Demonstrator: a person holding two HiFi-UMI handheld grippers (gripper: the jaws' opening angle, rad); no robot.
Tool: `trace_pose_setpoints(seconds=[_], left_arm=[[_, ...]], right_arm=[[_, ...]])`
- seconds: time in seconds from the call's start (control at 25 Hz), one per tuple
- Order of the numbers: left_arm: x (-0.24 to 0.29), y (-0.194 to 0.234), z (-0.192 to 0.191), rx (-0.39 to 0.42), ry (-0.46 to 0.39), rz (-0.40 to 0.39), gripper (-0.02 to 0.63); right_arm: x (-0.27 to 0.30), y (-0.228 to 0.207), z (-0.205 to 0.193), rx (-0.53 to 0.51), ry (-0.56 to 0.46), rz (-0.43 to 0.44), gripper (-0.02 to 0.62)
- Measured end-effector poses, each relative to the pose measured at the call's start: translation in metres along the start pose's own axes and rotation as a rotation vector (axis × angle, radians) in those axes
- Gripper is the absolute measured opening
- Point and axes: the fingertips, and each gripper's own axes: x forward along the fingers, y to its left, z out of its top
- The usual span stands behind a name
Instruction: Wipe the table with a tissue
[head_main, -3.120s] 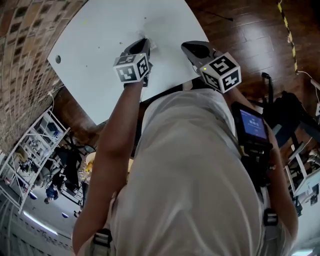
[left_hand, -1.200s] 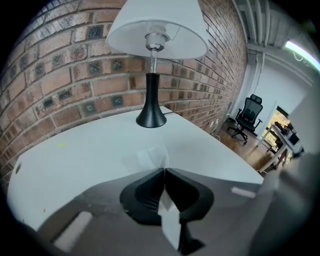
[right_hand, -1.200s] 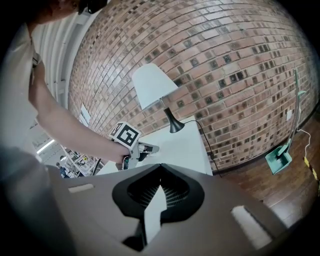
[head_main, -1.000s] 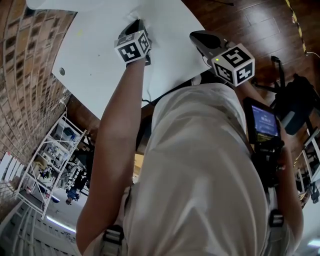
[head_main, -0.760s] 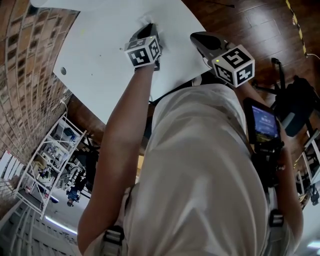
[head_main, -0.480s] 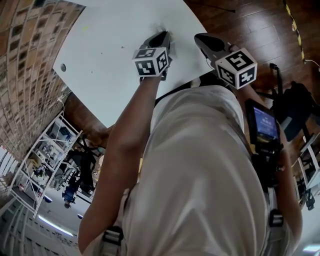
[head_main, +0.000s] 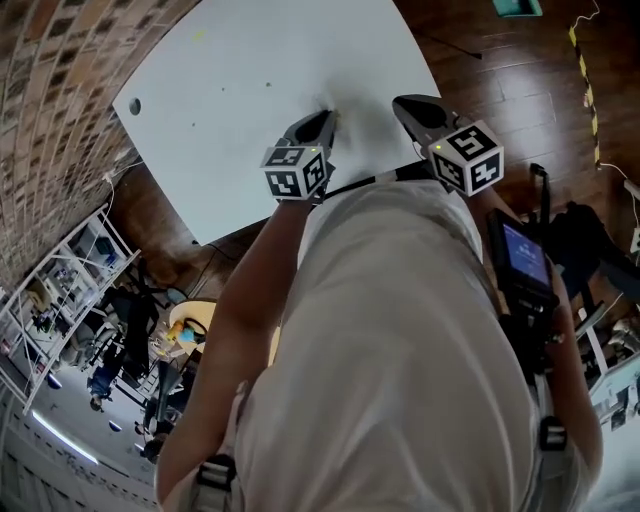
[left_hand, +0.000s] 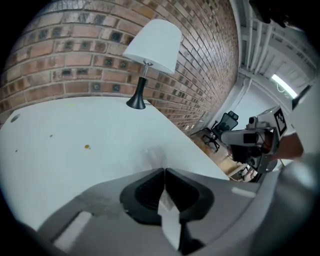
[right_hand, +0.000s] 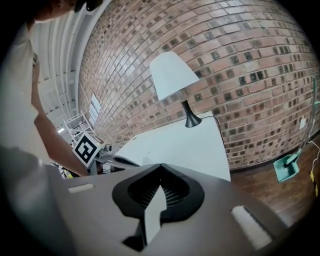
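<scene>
The white table (head_main: 250, 110) fills the top of the head view. My left gripper (head_main: 324, 120) is low over the table's near part, shut on a thin white tissue (left_hand: 154, 156) that pokes out past its tips onto the tabletop. In the right gripper view the tissue (right_hand: 146, 159) shows faintly at the left gripper's tip. My right gripper (head_main: 405, 103) hovers to the right by the table's near edge, jaws shut and holding nothing. A small orange speck (left_hand: 87, 146) lies on the table further out to the left.
A white-shaded lamp (left_hand: 152, 45) on a black stem stands at the far end by the brick wall (left_hand: 75, 55). A round cable hole (head_main: 133, 105) is near the left edge. Wooden floor (head_main: 500, 60) lies to the right, with a green dustpan (right_hand: 287, 167).
My left gripper has dragged the tissue back across the table toward the near edge and to the right. The right gripper has stayed about where it was.
</scene>
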Motion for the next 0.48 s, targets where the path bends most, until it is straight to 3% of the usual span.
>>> trace_pose_setpoints(seconds=[0.28, 0.48], left_arm=[[-0.033, 0.057, -0.01, -0.073, -0.044, 0.115, 0.018], [-0.049, 0.101, -0.004, -0.061, -0.047, 0.195, 0.018]], right_arm=[[0.028, 0.031, 0.005, -0.049, 0.053, 0.065, 0.008], [0.04, 0.054, 0.003, -0.06, 0.069, 0.092, 0.008]])
